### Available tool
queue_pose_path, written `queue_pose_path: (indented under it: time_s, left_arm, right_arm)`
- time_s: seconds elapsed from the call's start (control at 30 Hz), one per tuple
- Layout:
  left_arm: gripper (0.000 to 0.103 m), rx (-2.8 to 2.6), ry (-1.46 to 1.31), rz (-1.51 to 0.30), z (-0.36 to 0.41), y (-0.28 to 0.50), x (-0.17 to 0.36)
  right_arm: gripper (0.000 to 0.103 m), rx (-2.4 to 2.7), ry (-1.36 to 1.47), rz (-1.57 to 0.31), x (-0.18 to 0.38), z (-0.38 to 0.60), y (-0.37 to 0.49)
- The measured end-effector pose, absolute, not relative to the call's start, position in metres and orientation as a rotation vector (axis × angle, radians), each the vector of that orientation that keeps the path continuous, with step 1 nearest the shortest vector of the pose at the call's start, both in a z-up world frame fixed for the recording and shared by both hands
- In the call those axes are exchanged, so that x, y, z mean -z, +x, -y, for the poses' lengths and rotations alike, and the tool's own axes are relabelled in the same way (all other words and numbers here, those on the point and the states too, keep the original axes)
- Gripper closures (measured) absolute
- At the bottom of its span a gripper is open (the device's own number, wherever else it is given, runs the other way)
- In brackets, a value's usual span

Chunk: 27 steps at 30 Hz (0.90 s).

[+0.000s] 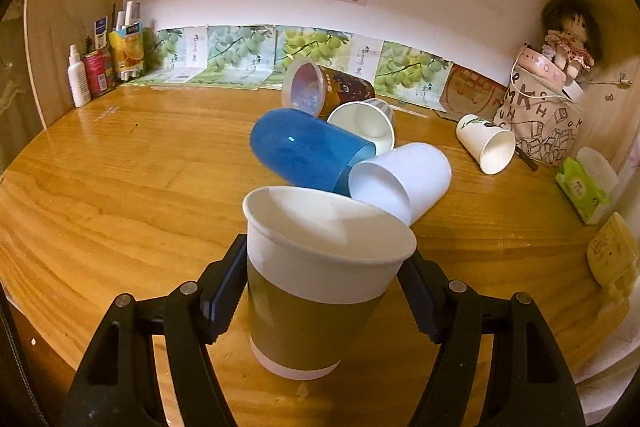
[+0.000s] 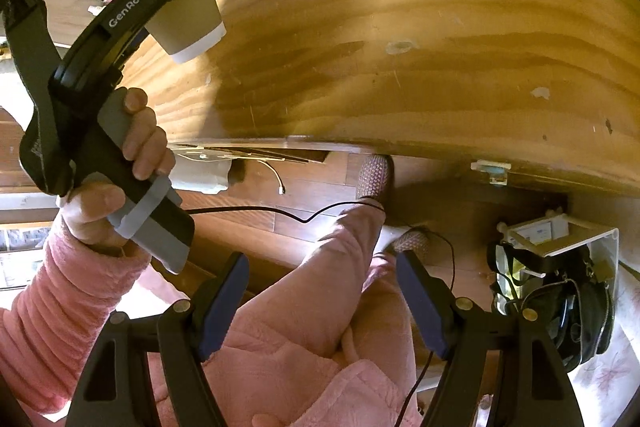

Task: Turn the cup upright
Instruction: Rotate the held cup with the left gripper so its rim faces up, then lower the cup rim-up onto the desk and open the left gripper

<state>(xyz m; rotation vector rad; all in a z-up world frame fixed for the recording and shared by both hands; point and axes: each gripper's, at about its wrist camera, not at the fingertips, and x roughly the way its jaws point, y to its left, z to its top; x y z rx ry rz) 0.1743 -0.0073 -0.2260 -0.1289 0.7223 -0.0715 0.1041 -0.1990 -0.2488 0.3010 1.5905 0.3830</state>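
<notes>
My left gripper (image 1: 324,291) is shut on a paper cup with a brown sleeve (image 1: 316,291). The cup stands mouth up, slightly tilted, just above the wooden table (image 1: 120,187). The same cup shows in the right wrist view (image 2: 188,23), held between the left gripper's fingers a little over the table. My right gripper (image 2: 322,307) is open and empty, off the table's front edge, over the person's pink-clad lap.
Behind the held cup lie a blue cup (image 1: 308,151), a white cup (image 1: 400,179), a striped paper cup (image 1: 368,123), a brown cup (image 1: 324,87) and a leaf-print cup (image 1: 486,143), all on their sides. Bottles (image 1: 92,67) stand far left, a bag (image 1: 544,115) and tissues (image 1: 584,187) right.
</notes>
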Motion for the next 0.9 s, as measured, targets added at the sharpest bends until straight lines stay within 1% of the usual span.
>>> queue_pose_path:
  time_s: [0.43,0.53,0.6,0.67,0.8,0.9]
  left_arm:
    - [0.029,0.044,-0.128,-0.801,-0.001,0.156,0.237]
    - [0.028,0.050,-0.110,-0.824,-0.001,0.153,0.239]
    - [0.025,0.052,-0.089,-0.844,-0.002,0.148,0.239]
    - [0.022,0.050,-0.072,-0.851,-0.003,0.144,0.239]
    - [0.021,0.050,-0.030,-0.884,-0.005,0.132,0.236]
    - [0.021,0.036,0.004,-0.919,-0.010,0.123,0.231]
  right_arm:
    - [0.027,-0.385,0.297,-1.597,0.252,0.199,0.098]
    - [0.027,-0.390,0.293,-1.593,0.252,0.196,0.097]
    - [0.026,-0.395,0.288,-1.586,0.252,0.194,0.096]
    - [0.027,-0.398,0.276,-1.570,0.252,0.191,0.094]
    - [0.027,-0.394,0.254,-1.523,0.247,0.186,0.092]
    - [0.027,-0.375,0.239,-1.450,0.237,0.183,0.091]
